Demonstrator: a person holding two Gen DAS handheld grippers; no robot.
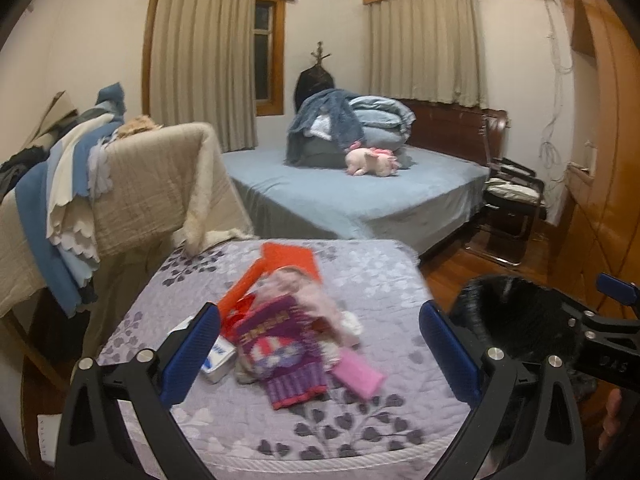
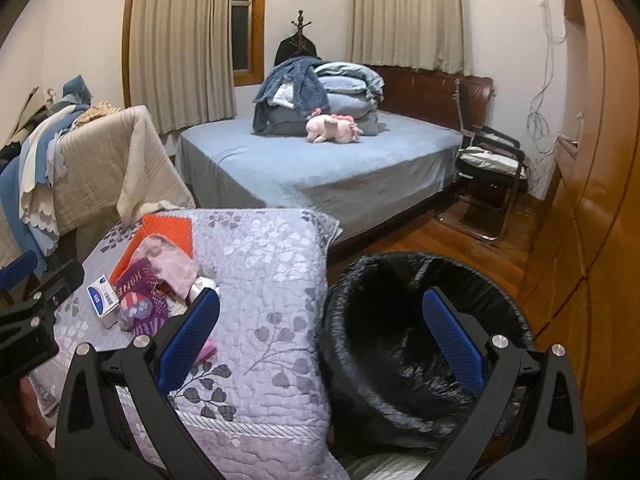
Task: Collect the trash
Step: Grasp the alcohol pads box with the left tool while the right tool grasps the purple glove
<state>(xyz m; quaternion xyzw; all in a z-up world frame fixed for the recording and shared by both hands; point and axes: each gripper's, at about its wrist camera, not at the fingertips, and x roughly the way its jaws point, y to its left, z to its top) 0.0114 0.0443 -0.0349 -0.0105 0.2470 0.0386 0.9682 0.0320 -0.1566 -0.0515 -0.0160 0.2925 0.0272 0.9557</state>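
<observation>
**Both grippers wide above the clutter and the bin**

The left hand-held gripper (image 1: 320, 356) hovers with fingers spread apart, empty, over a pile on the quilted surface (image 1: 360, 432): a purple sock (image 1: 284, 352), a white box (image 1: 218, 356), a pink packet (image 1: 358, 374) and an orange sheet (image 1: 288, 260). The right hand-held gripper (image 2: 320, 340), also apart and empty, hangs over the black-lined trash bin (image 2: 380, 312) beside the quilt's edge.

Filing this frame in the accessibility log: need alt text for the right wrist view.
The open right gripper hovers over the near edge of a grey floral quilt, beside a black-lined trash bin on the wooden floor. A pile of wrappers and a small white box lie on the quilt; a blue bed stands behind.
</observation>
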